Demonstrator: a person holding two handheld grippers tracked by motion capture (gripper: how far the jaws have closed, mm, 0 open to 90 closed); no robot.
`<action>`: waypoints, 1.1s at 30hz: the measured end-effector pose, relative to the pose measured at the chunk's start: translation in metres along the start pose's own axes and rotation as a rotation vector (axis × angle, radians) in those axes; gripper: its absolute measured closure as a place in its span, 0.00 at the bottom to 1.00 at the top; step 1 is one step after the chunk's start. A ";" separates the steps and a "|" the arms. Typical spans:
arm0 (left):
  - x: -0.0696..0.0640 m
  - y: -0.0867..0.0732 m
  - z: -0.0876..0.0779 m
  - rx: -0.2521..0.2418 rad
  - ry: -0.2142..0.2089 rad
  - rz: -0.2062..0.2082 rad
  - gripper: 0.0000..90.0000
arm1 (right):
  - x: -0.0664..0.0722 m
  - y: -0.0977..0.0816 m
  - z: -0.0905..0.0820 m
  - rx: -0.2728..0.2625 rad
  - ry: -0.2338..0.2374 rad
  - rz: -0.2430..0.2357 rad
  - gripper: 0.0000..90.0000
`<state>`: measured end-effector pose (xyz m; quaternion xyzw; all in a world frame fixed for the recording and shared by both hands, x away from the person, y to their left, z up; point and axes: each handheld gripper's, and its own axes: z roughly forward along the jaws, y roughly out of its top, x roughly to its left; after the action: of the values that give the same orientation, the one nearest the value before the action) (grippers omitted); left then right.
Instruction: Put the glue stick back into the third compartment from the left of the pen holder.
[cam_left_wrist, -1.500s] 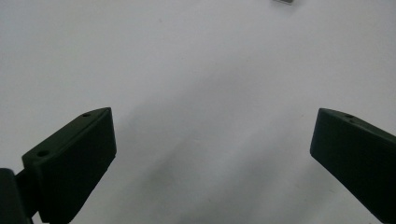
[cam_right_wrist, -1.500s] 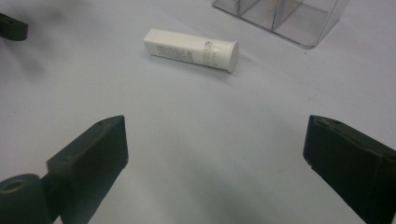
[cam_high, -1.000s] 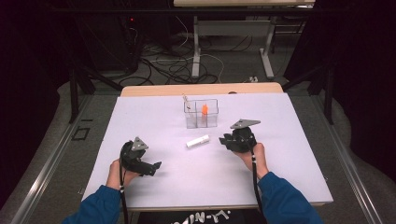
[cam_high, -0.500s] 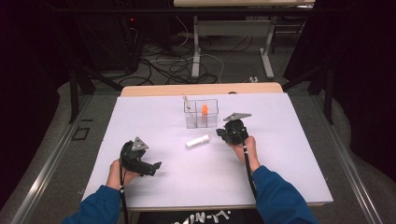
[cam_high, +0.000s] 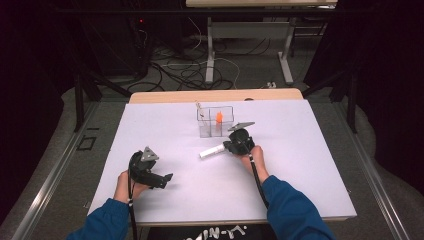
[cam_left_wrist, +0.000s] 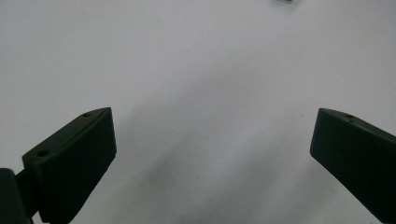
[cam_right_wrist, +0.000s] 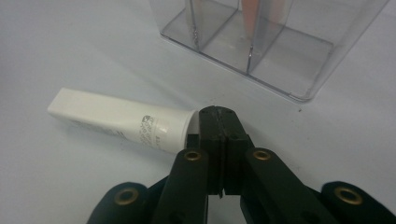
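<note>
- My left gripper (cam_high: 167, 177) sits nearest me, well apart from the white tube (cam_high: 212, 150), its jaws spread wide over bare white table (cam_high: 310, 190) with nothing between them.
- My right gripper (cam_right_wrist: 218, 116) has its jaws pressed fully together, empty, tips touching the tube's capped end.
- The tube lies flat on the table.
- Just beyond the tube stands the clear divided organizer (cam_high: 215, 121), an orange item (cam_high: 219, 117) upright inside.

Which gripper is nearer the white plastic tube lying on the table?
Right. The right gripper is at the white plastic tube's end; the left gripper rests well apart.
</note>
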<state>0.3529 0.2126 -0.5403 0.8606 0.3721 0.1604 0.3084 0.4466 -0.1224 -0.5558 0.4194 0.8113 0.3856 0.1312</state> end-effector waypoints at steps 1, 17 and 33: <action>0.000 0.000 0.000 0.000 -0.001 0.000 0.00 | 0.000 0.000 0.001 -0.008 0.006 -0.007 1.00; -0.001 0.000 0.001 0.000 -0.010 0.001 0.01 | 0.014 0.002 0.006 0.021 0.029 -0.036 1.00; -0.002 0.001 0.001 0.004 -0.014 0.014 0.01 | 0.039 0.004 0.014 0.016 0.070 -0.092 1.00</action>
<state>0.3526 0.2102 -0.5407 0.8650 0.3641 0.1558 0.3080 0.4325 -0.0838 -0.5578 0.3690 0.8369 0.3870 0.1168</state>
